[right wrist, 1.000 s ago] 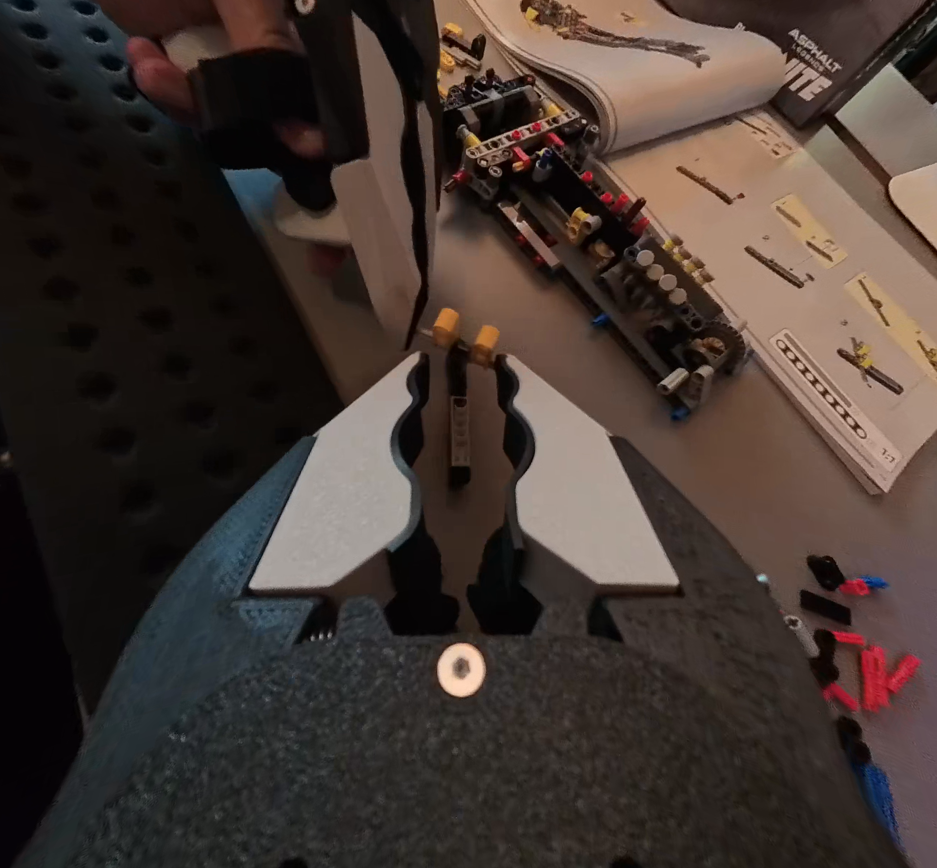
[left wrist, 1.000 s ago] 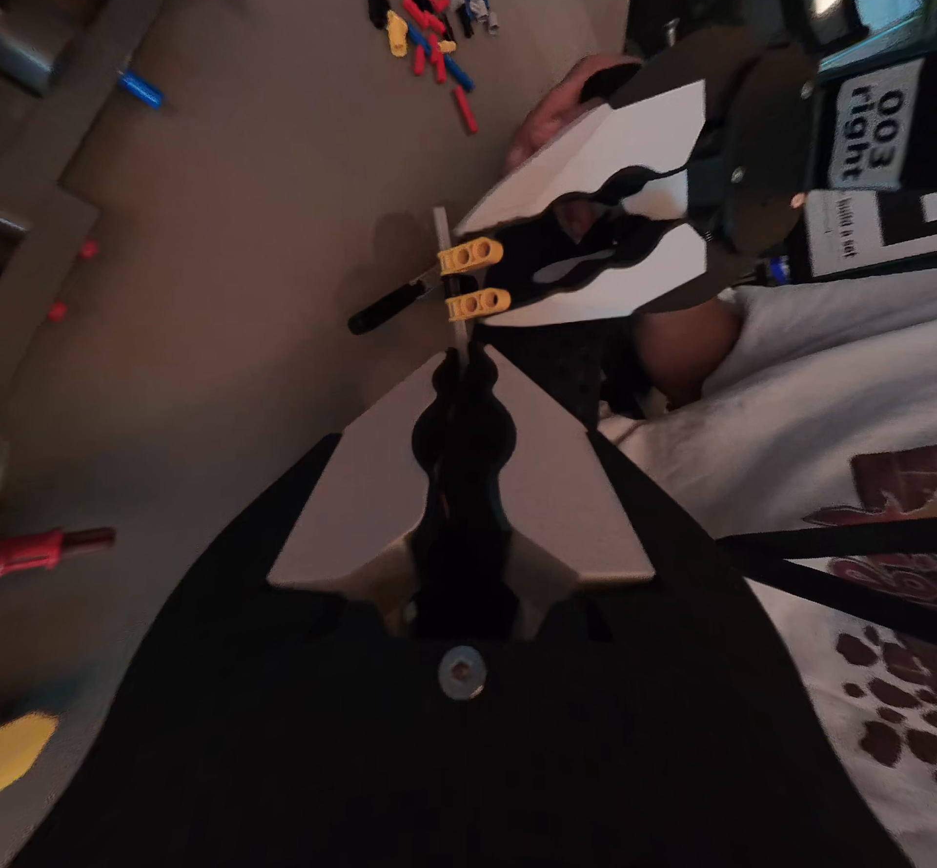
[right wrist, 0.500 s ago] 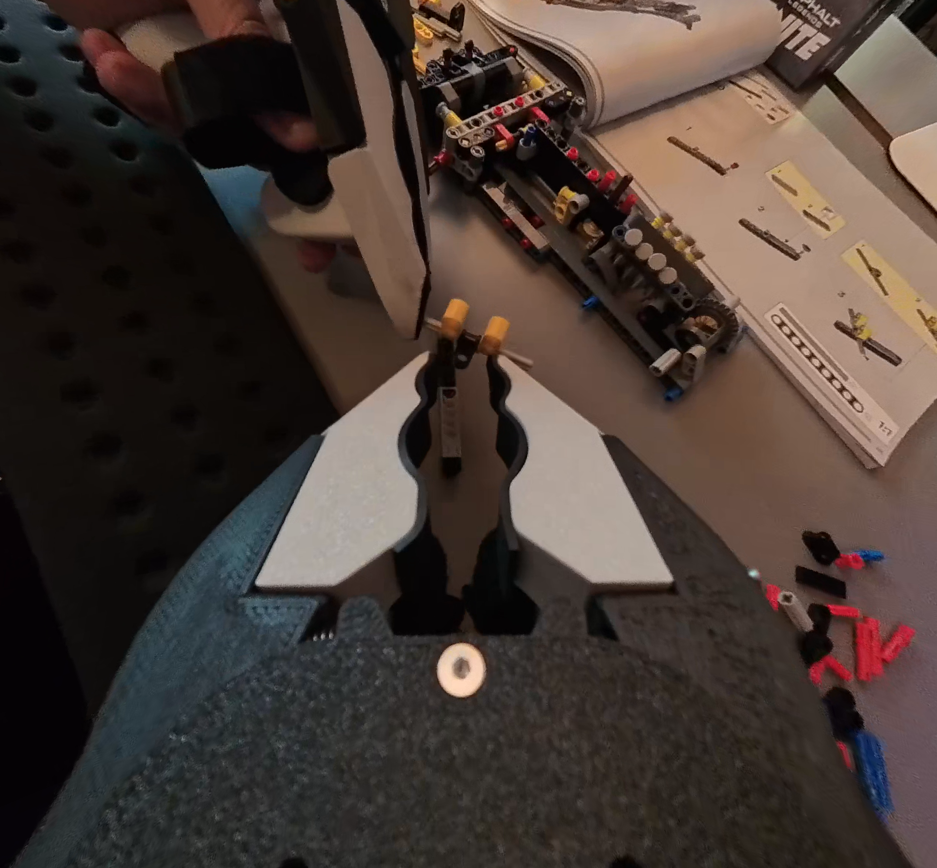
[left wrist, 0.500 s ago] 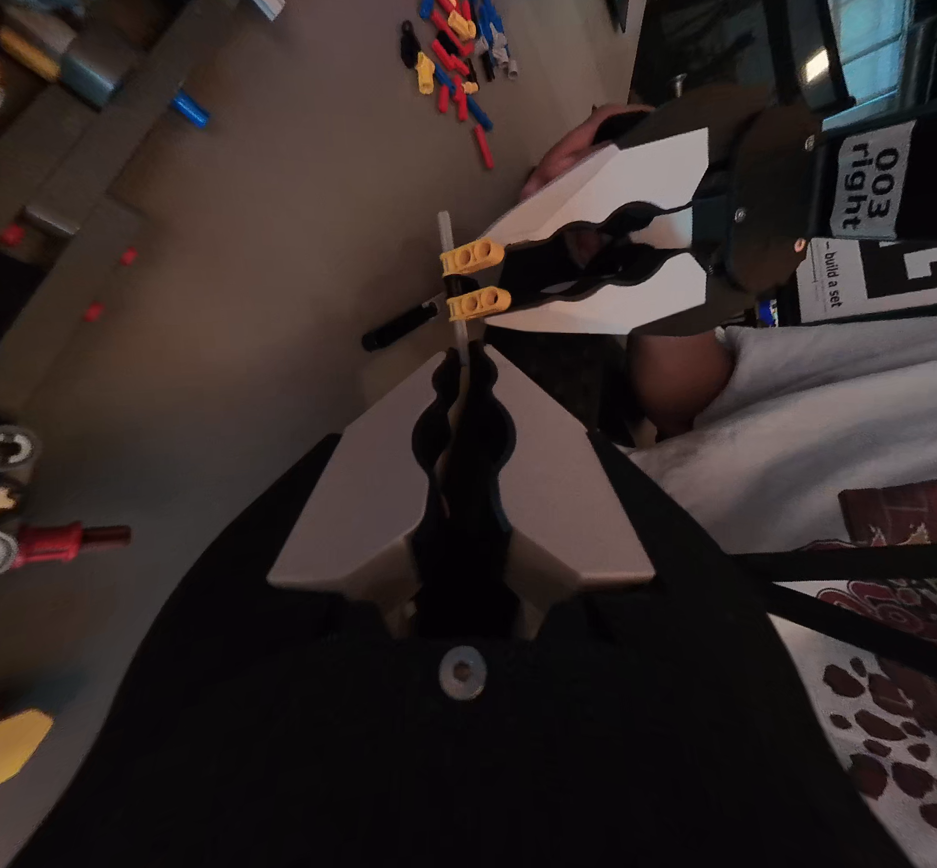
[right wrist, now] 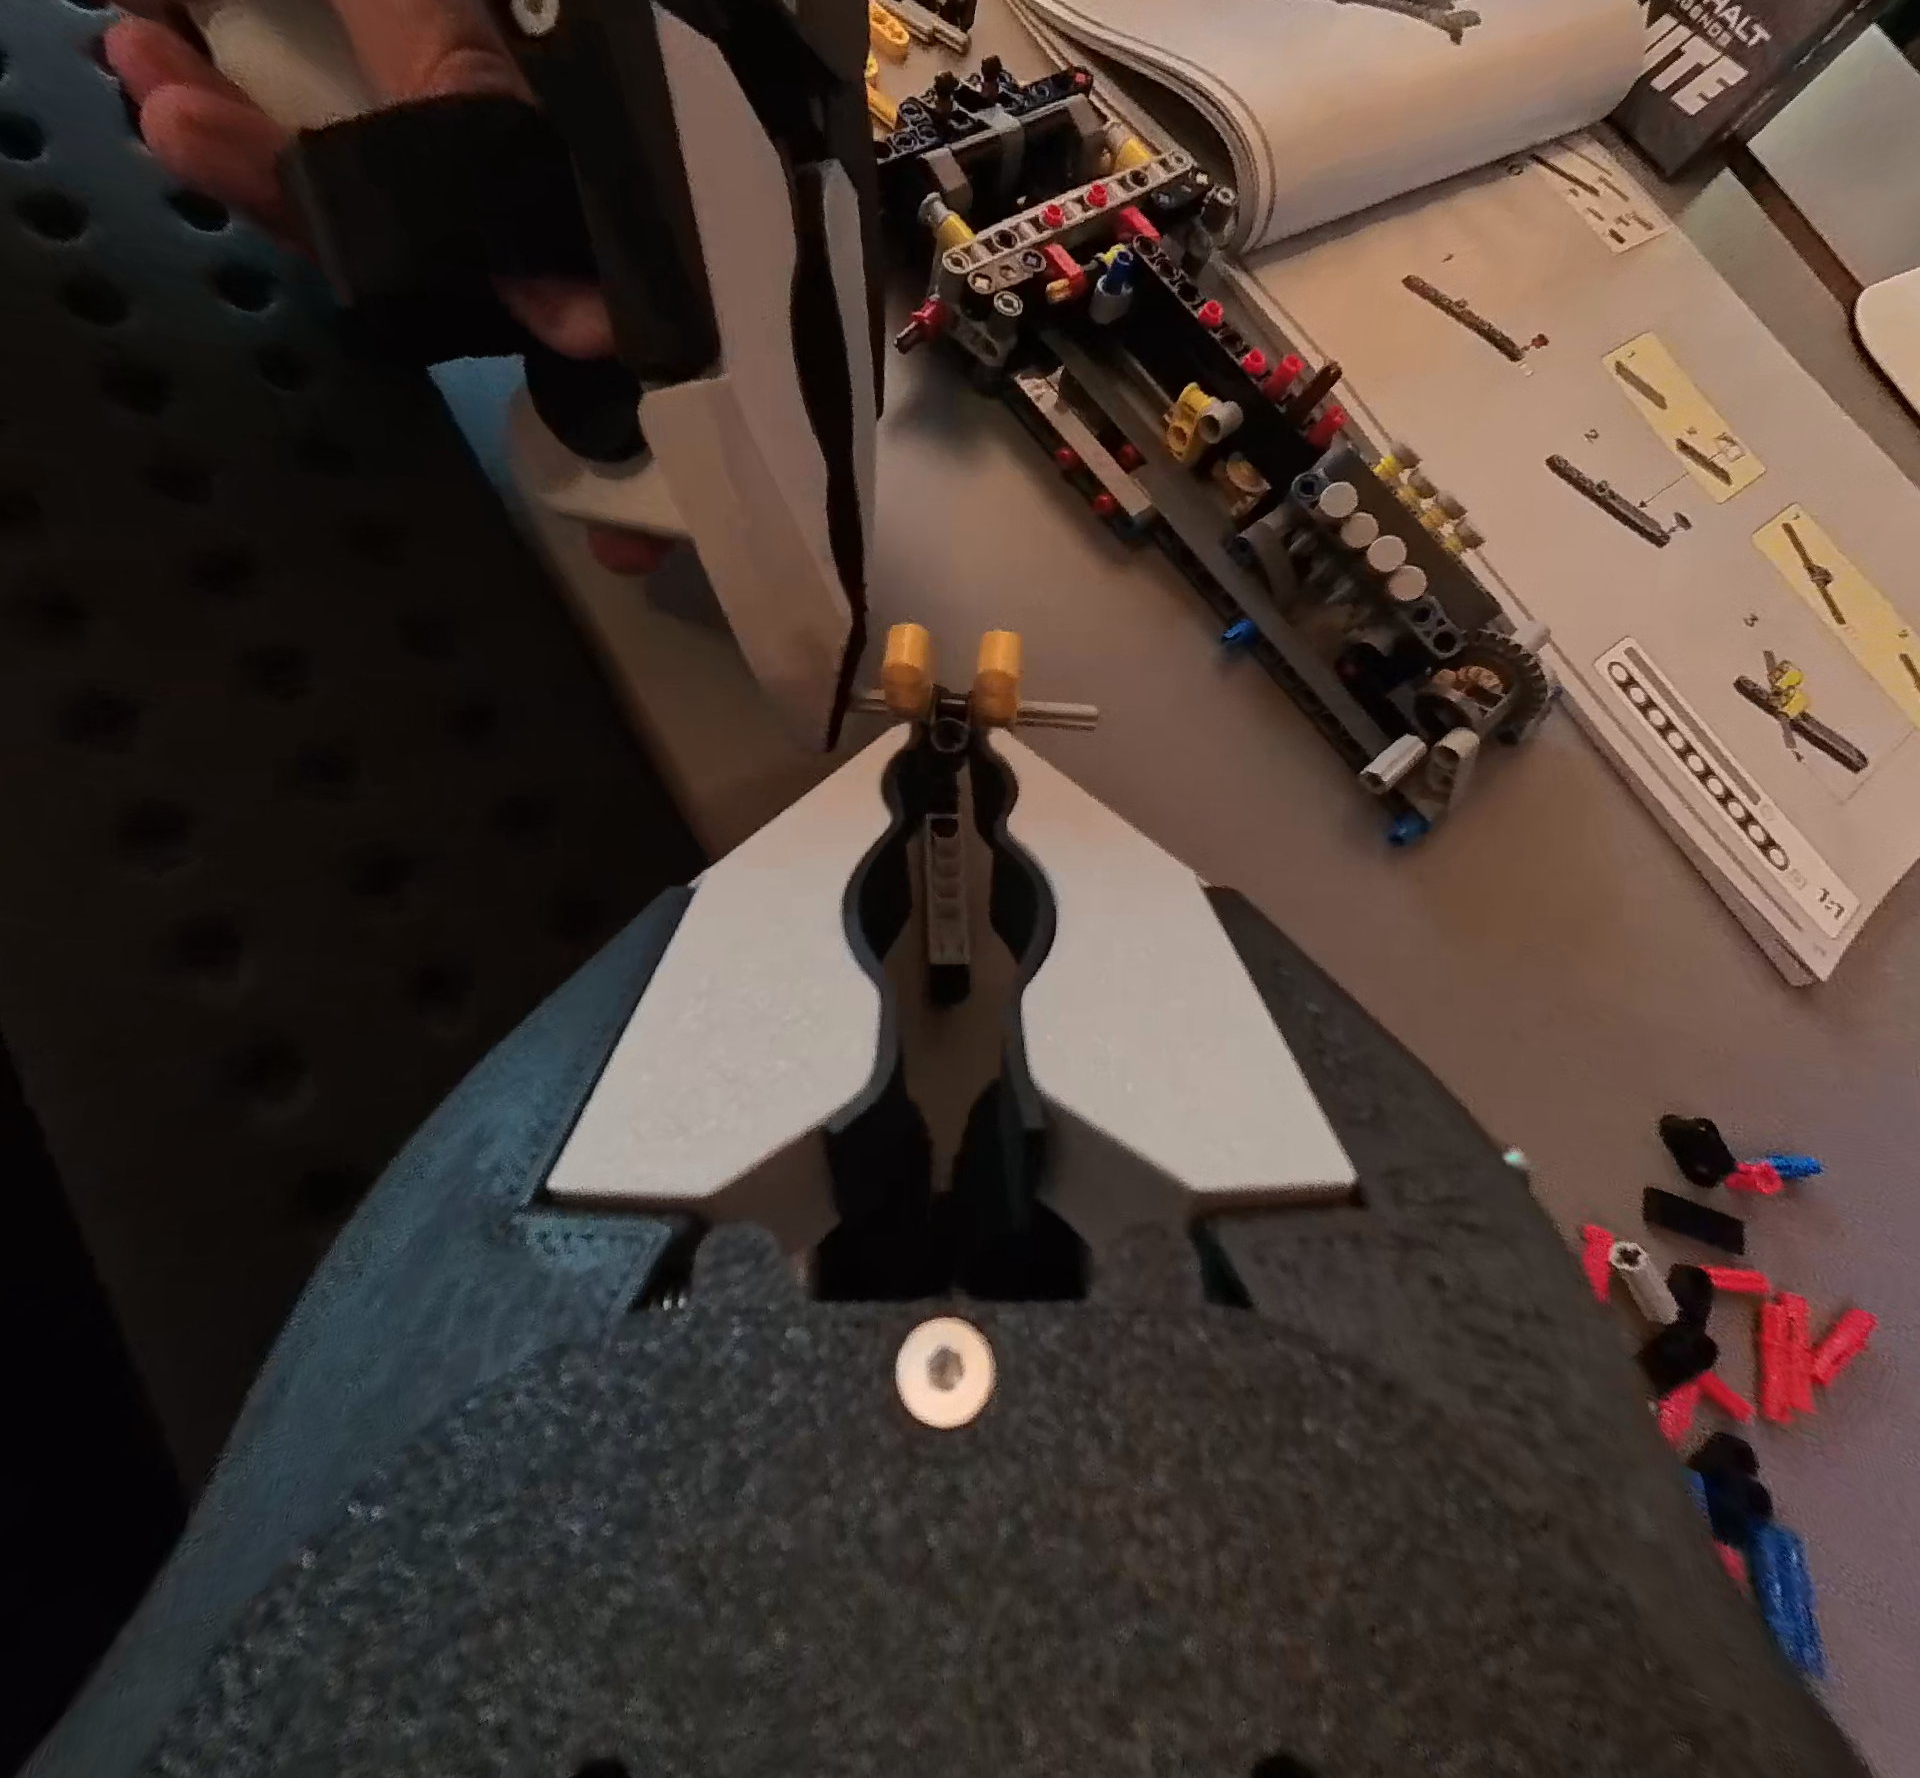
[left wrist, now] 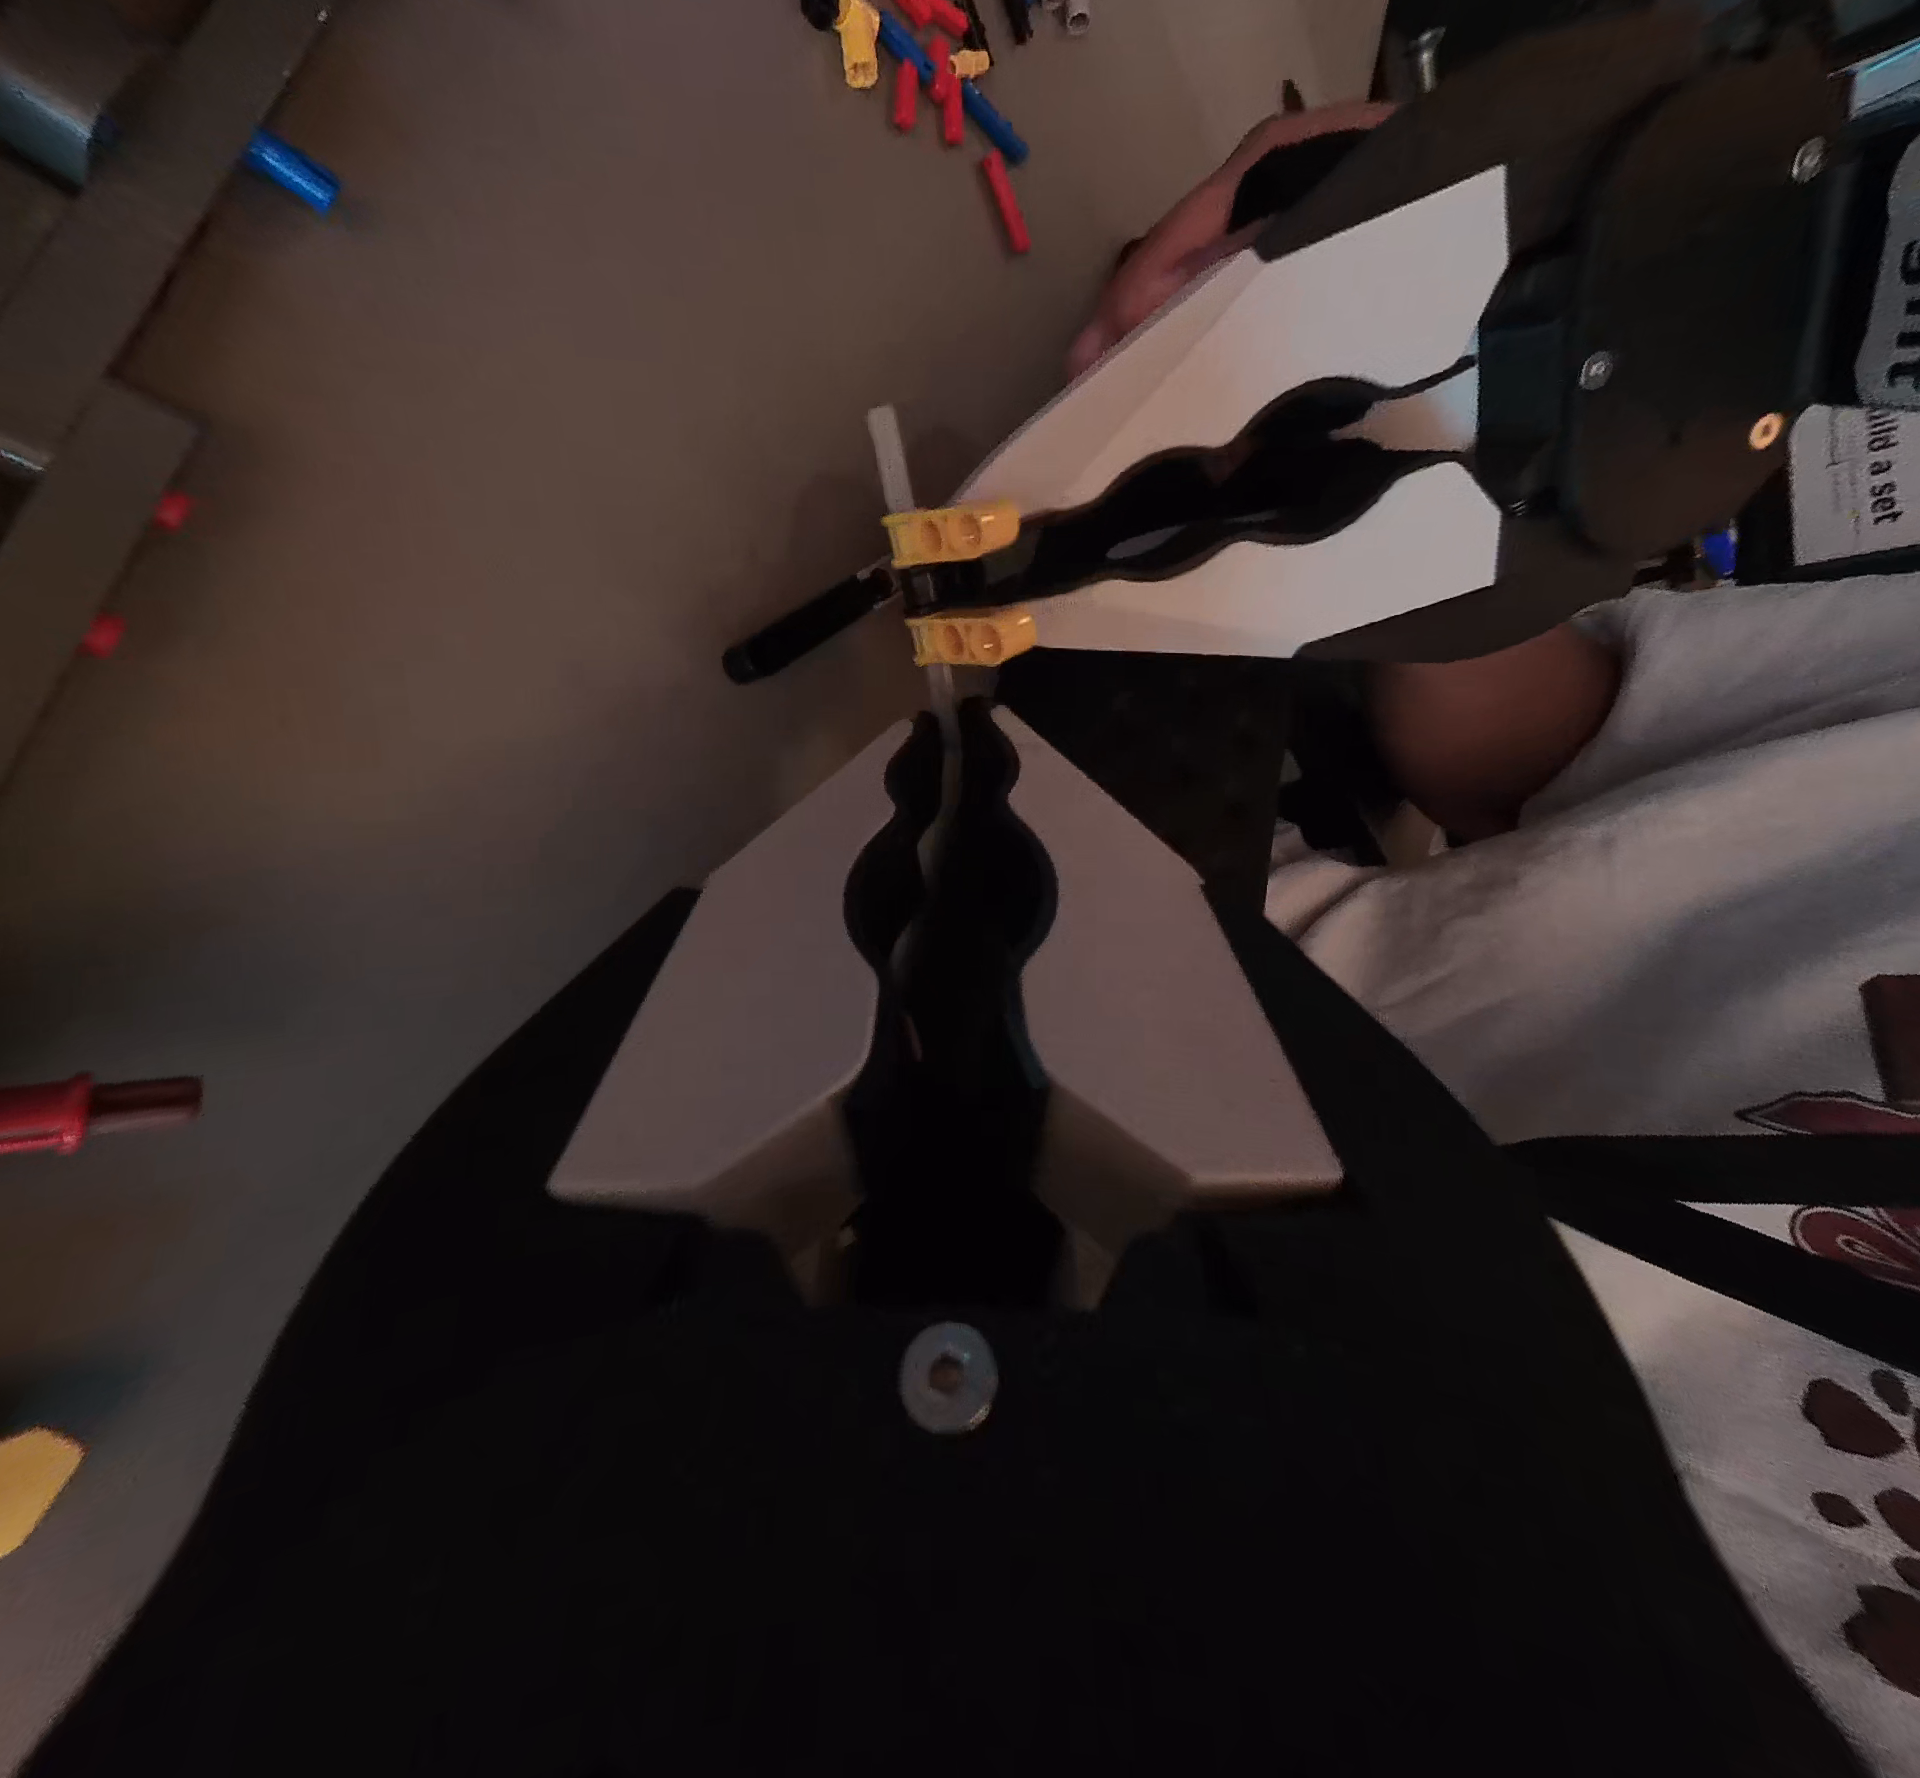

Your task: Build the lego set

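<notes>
Left wrist view: your left gripper (left wrist: 948, 726) is clenched on a pale grey axle (left wrist: 896, 466) that runs through two yellow connectors (left wrist: 951, 531). Your right gripper (right wrist: 948, 729), entering from the right, grasps the black beam (right wrist: 948, 881) between those connectors. The half-built chassis (right wrist: 1195, 440) lies far right on the table (right wrist: 1403, 1032), beside the instruction booklet (right wrist: 1621, 398).

yellow piece (left wrist: 31, 1484) cut by edge, loose pins (right wrist: 1756, 1354) blurred
</notes>
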